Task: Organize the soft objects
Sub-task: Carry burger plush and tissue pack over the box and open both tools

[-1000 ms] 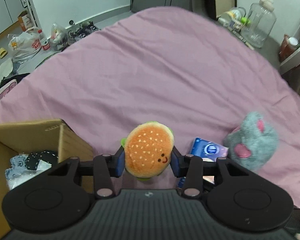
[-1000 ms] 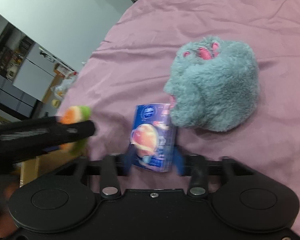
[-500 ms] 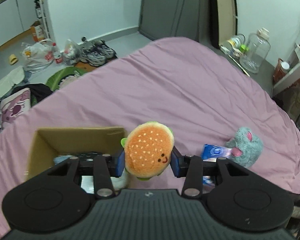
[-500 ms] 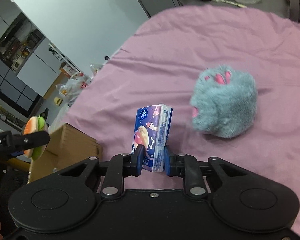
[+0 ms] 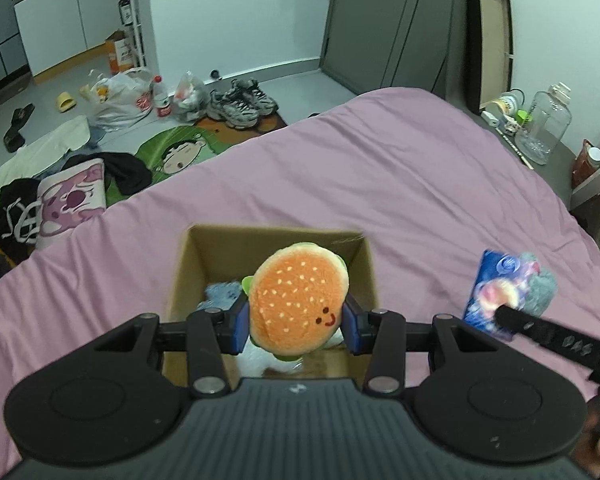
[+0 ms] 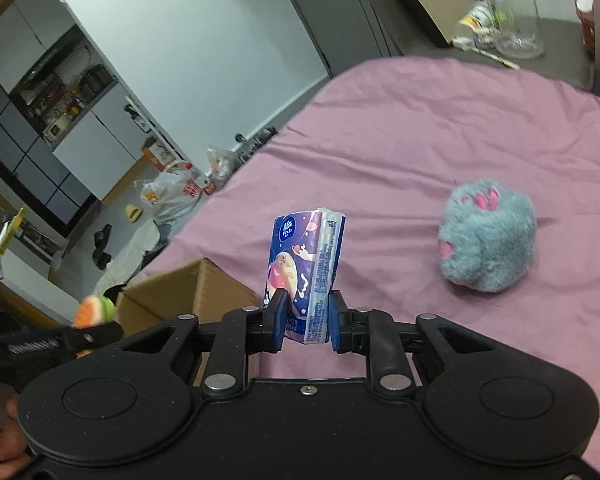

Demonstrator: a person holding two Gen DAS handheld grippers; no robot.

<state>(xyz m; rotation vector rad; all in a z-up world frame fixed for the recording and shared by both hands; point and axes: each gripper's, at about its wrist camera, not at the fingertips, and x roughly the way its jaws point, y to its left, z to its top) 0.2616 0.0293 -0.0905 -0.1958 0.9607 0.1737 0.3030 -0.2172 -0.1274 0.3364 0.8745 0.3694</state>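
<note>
My left gripper (image 5: 296, 328) is shut on an orange burger plush (image 5: 298, 300) and holds it above the open cardboard box (image 5: 276, 236) on the pink bed. A blue soft item (image 5: 220, 294) lies inside the box. My right gripper (image 6: 305, 322) is shut on a blue tissue pack (image 6: 306, 264), lifted above the bed; the pack also shows in the left wrist view (image 5: 494, 292). A grey fluffy paw plush (image 6: 488, 236) lies on the bed to the right. The box (image 6: 180, 296) and the burger plush (image 6: 94, 310) show at the left of the right wrist view.
The pink bed cover (image 5: 380, 184) spreads around the box. Clothes, bags and shoes (image 5: 240, 102) litter the floor beyond the bed's far-left edge. A clear jug (image 5: 546, 120) stands on a dark surface at the far right.
My left gripper has risen and moved left, so the burger plush now hangs over the box. My right gripper has closed on the tissue pack and lifted it away from the grey plush.
</note>
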